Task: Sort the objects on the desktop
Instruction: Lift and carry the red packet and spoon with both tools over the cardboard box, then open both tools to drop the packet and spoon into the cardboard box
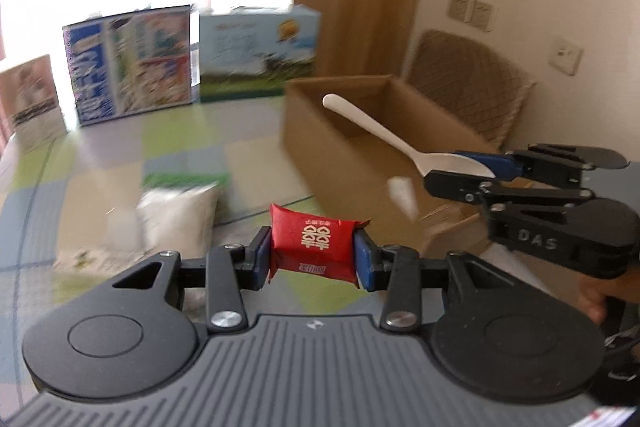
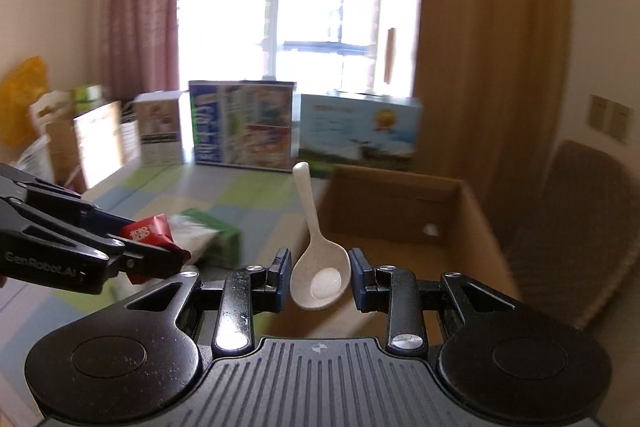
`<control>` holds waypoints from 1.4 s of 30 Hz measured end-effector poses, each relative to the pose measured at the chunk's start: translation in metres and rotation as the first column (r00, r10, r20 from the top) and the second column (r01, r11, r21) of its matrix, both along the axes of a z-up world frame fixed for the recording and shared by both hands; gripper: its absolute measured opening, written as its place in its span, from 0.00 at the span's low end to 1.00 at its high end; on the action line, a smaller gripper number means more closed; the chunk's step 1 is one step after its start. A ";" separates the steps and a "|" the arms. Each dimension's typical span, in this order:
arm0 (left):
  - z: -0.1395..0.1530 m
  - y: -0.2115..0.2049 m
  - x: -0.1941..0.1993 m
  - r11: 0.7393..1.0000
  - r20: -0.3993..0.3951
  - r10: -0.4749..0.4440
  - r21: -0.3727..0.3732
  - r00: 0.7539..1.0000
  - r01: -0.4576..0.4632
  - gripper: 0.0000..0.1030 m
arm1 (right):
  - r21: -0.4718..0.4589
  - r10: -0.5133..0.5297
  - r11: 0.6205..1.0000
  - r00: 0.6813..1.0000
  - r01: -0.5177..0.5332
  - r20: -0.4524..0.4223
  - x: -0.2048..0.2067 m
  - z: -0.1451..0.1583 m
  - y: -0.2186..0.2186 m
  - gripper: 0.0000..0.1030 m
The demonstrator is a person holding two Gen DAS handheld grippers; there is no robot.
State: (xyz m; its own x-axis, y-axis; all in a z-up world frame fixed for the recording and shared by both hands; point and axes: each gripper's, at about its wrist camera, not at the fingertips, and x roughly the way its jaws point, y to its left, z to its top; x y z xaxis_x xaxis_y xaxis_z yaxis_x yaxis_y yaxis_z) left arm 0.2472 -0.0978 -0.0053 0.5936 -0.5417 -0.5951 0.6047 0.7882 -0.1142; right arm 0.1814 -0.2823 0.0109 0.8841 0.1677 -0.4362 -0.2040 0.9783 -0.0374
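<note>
My left gripper [image 1: 313, 253] is shut on a small red packet [image 1: 314, 249] with white print, held above the table. The same packet [image 2: 150, 229] shows at the left of the right wrist view, in the left gripper [image 2: 160, 247]. My right gripper [image 2: 320, 275] is shut on the bowl of a white spoon [image 2: 316, 263] whose handle points up and away. In the left wrist view the spoon [image 1: 396, 143] sticks out of the right gripper [image 1: 468, 171] over the open cardboard box [image 1: 320, 143]. The cardboard box [image 2: 476, 223] lies just beyond the spoon.
A white and green pack [image 1: 176, 219] lies on the checked tablecloth [image 1: 120, 167]. Printed cartons [image 1: 132, 63] stand along the table's far edge by the window. A wicker chair [image 1: 468, 87] stands behind the box. A hand [image 1: 596, 299] holds the right gripper's handle.
</note>
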 end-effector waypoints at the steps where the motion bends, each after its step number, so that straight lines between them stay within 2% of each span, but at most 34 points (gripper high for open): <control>1: 0.002 -0.010 -0.001 1.000 0.004 -0.013 -0.002 1.000 0.013 0.35 | 0.002 -0.018 1.000 1.000 0.018 0.000 -0.001 0.000 -0.009 0.27; 7: 0.009 -0.066 -0.006 0.996 0.018 -0.086 0.011 0.996 0.086 0.35 | 0.035 -0.098 0.994 0.995 0.099 -0.025 0.000 -0.005 -0.049 0.27; 15: -0.002 -0.114 0.008 0.990 0.008 -0.132 0.051 0.991 0.132 0.35 | 0.055 -0.119 0.991 0.991 0.122 -0.053 0.012 -0.013 -0.070 0.27; 32: -0.037 -0.150 0.039 0.980 -0.037 -0.178 0.085 0.983 0.181 0.36 | 0.070 -0.139 0.987 0.985 0.147 -0.104 0.034 -0.040 -0.085 0.27; 33: -0.038 -0.152 0.039 0.979 -0.031 -0.185 0.085 0.982 0.187 0.39 | 0.070 -0.138 0.987 0.985 0.146 -0.106 0.034 -0.041 -0.085 0.27; 36: -0.037 -0.152 0.037 0.980 0.005 -0.181 0.087 0.983 0.180 0.57 | 0.072 -0.137 0.987 0.984 0.145 -0.112 0.034 -0.044 -0.085 0.27; 42: -0.033 -0.140 0.029 0.984 0.033 -0.162 0.084 0.986 0.159 0.57 | 0.079 -0.133 0.987 0.984 0.143 -0.116 0.034 -0.044 -0.083 0.27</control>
State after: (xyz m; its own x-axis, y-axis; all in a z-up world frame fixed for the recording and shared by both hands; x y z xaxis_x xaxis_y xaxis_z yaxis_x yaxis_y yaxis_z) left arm 0.2766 -0.2376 -0.0378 0.5264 -0.5832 -0.6187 0.7270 0.6861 -0.0283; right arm 0.2152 -0.3651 -0.0334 0.8489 0.0887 -0.5211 -0.0649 0.9959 0.0638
